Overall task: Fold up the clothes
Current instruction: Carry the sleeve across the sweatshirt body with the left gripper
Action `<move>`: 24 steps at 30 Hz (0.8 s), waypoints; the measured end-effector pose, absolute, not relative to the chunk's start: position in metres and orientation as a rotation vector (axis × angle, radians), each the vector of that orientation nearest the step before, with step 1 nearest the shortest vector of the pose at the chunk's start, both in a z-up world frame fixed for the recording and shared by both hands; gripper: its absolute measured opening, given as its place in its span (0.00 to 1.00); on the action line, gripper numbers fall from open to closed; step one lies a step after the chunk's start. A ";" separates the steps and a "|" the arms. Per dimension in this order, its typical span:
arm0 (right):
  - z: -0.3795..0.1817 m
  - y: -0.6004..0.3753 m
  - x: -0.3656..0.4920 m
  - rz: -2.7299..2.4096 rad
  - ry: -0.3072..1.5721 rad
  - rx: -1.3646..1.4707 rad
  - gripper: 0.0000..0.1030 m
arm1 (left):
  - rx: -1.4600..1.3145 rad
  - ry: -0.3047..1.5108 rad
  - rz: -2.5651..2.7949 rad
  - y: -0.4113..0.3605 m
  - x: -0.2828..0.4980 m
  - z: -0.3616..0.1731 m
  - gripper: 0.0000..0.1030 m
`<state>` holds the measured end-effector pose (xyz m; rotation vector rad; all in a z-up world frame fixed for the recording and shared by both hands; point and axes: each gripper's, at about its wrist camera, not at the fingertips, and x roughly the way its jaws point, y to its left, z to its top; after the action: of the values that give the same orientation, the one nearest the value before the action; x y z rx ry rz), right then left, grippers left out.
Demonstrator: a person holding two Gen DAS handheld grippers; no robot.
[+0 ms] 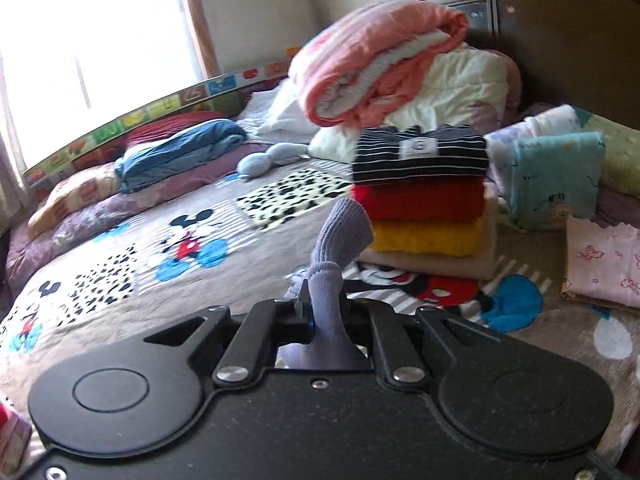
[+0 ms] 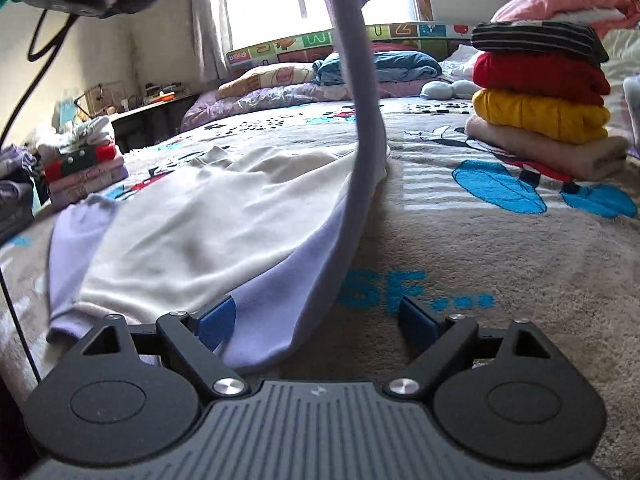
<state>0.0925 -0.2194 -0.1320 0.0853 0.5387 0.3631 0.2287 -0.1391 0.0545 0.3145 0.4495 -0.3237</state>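
A cream and lavender sweatshirt [image 2: 208, 220] lies spread flat on the cartoon-print bedspread [image 2: 480, 280]. One lavender sleeve [image 2: 362, 128] rises from it to the top of the right wrist view. My left gripper [image 1: 320, 312] is shut on that sleeve's ribbed cuff [image 1: 340, 236], held up above the bed. My right gripper [image 2: 316, 320] is open and low over the bed, its blue pads [image 2: 218, 320] on either side of the sweatshirt's lavender hem, touching nothing I can make out.
A stack of folded clothes [image 1: 420, 196], striped on red on yellow on beige, stands ahead. Rolled quilts [image 1: 380, 64] and the headboard [image 1: 560, 40] lie beyond. A folded pink cloth [image 1: 604, 268] sits right. Another small stack [image 2: 86, 172] sits at the bed's left edge.
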 end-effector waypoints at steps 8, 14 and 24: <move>-0.136 -0.210 0.089 0.309 0.517 0.040 0.84 | 0.270 0.452 -0.263 -0.084 0.220 0.056 0.05; -0.137 -0.200 0.084 0.262 0.517 -0.025 0.83 | 0.240 0.465 -0.212 -0.046 0.216 0.052 0.05; -0.135 -0.198 0.074 0.211 0.528 -0.094 0.83 | 0.186 0.521 -0.148 0.010 0.215 0.021 0.05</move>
<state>0.0738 -0.1977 -0.1350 -0.0938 0.5277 0.2113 0.2151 0.0101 0.0210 0.1862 0.5206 -0.1479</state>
